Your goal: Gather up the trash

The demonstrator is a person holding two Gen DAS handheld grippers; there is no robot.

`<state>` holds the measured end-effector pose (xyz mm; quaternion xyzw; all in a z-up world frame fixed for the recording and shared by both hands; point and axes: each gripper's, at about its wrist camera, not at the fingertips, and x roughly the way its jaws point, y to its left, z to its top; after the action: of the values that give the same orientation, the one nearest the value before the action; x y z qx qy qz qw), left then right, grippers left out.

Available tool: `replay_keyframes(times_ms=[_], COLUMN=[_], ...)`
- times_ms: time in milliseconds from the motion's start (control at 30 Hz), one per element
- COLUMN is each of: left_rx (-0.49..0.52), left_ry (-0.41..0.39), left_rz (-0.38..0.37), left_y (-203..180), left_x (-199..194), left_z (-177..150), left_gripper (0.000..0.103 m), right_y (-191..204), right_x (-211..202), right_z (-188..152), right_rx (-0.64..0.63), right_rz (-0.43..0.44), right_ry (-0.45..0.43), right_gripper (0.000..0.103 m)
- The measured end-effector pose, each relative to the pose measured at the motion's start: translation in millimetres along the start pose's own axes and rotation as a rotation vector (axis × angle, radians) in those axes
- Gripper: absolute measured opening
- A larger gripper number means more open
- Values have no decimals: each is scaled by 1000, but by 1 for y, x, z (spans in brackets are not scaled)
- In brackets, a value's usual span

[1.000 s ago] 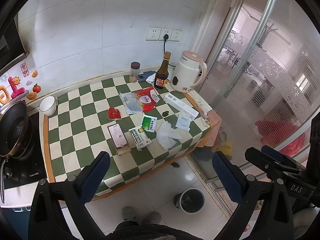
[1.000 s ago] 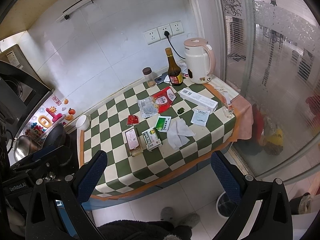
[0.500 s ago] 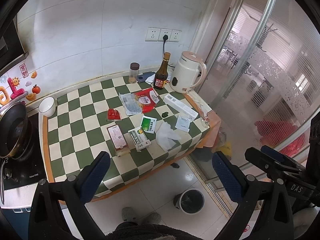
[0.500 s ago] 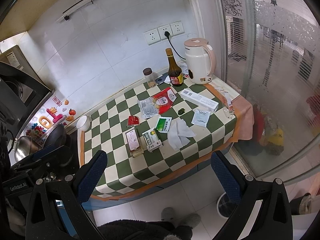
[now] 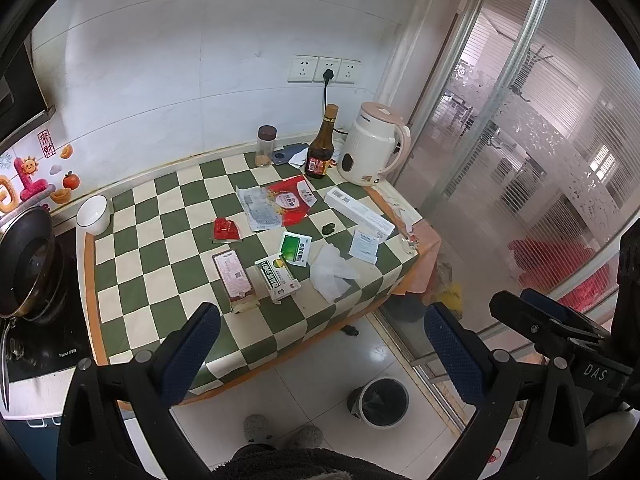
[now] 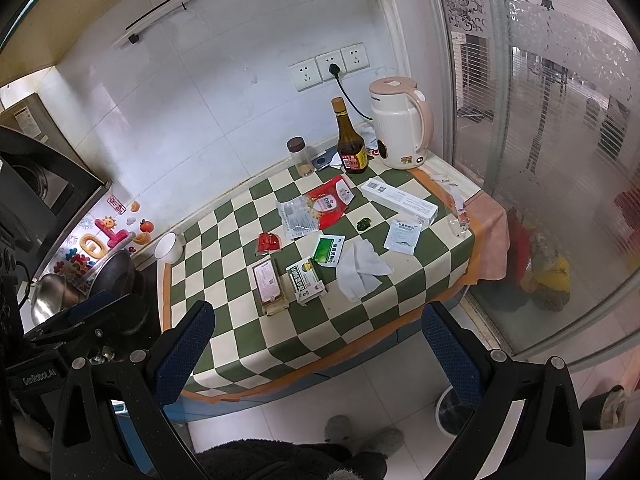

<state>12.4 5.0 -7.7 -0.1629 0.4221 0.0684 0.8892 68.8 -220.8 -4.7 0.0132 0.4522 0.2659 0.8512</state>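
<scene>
Trash lies on the green-and-cream checkered table (image 5: 132, 240) (image 6: 360, 336): a crumpled white tissue (image 5: 331, 274) (image 6: 362, 269), a green-and-white box (image 5: 277, 276) (image 6: 306, 280), a pink box (image 5: 234, 276) (image 6: 269, 285), a green sachet (image 5: 296, 248), a red packet (image 5: 225, 229), a red-and-clear wrapper (image 5: 276, 202) and a long white box (image 5: 358, 213). A small bin (image 5: 382, 402) (image 6: 454, 410) stands on the floor. My left gripper (image 5: 320, 348) and right gripper (image 6: 316, 344) are open and empty, held back from the table's front edge.
A kettle (image 5: 374, 144), a brown bottle (image 5: 321, 148), a jar (image 5: 266, 146) and a white bowl (image 5: 94, 214) stand on the table. A dark wok (image 5: 24, 260) sits at the left. A glass sliding door (image 5: 540, 140) closes the right. My slippers (image 5: 280, 434) show on the floor.
Both views have drifted slightly; the table sits a little lower and closer in the frames. Both grippers stay open and empty.
</scene>
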Motion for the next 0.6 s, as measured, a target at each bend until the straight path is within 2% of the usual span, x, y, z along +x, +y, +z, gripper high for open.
replay_keyframes(times_ms=[467, 533, 600], left_rx=[15, 47, 95], left_ry=[-3, -23, -50], left_rz=[12, 87, 221], left_y=[-7, -7, -4], left_x=[0, 5, 20], left_z=[0, 3, 12], left_gripper=[103, 103, 103], right_y=[4, 4, 5], right_x=[4, 6, 11], right_z=[6, 8, 10], right_rx=[13, 32, 42], right_rz=[-1, -16, -46], right_ry=[-1, -5, -8], right_gripper=[103, 103, 103])
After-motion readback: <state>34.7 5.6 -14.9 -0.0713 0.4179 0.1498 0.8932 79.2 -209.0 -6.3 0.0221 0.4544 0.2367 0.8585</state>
